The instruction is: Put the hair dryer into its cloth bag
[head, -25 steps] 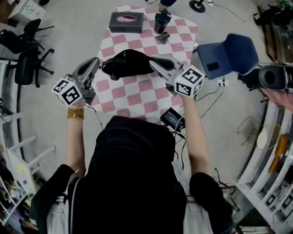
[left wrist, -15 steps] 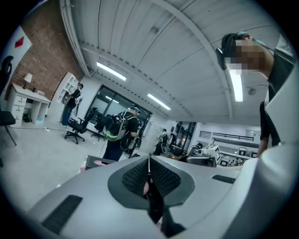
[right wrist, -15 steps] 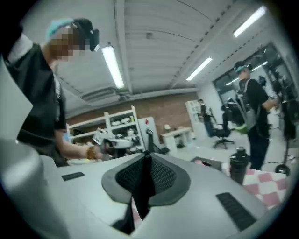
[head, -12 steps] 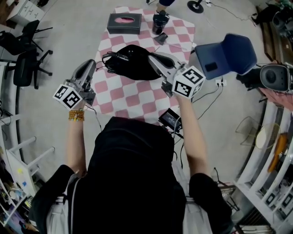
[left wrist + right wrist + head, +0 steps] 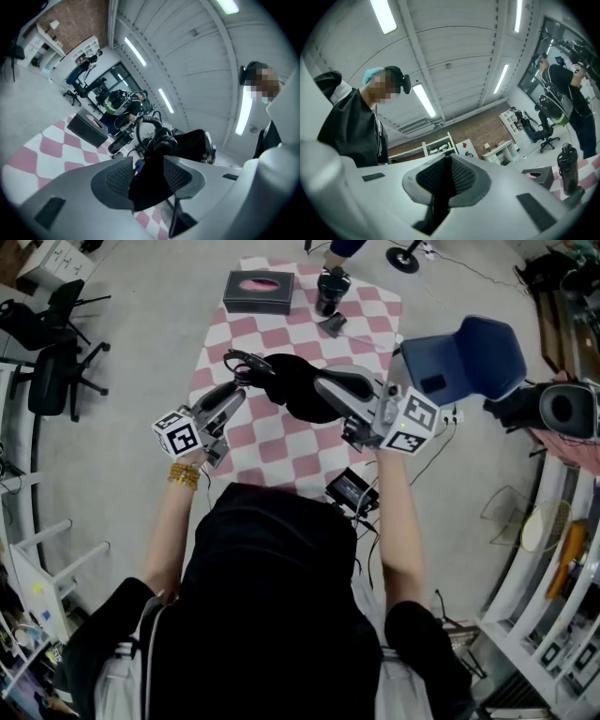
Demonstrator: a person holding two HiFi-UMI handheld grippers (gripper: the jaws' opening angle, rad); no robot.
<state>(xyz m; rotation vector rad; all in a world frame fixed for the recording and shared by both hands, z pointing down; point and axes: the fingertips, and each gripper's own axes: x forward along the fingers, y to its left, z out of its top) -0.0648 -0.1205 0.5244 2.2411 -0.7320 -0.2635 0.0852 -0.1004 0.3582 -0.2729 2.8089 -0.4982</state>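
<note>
The black cloth bag (image 5: 298,390) hangs bulging above the pink-checked table (image 5: 281,451). A black cord loop (image 5: 242,361) sticks out of its left end. I cannot see the hair dryer itself. My right gripper (image 5: 320,381) is shut on the bag's right side, and in the right gripper view black cloth (image 5: 438,206) is pinched between the pads. My left gripper (image 5: 240,391) is at the bag's left end. Its jaws have just been opening and stand apart, with the bag's cloth (image 5: 154,164) and cord (image 5: 146,127) between them.
At the table's far end stand a black tissue box (image 5: 258,290), a dark bottle (image 5: 331,287) and a small dark object (image 5: 332,324). A blue chair (image 5: 464,357) is to the right, a black device (image 5: 352,488) at the near edge, and office chairs (image 5: 52,362) to the left.
The left gripper has swung right and down from beside the bag to its left end, its jaws now apart. The right gripper has lifted the bag and shifted right.
</note>
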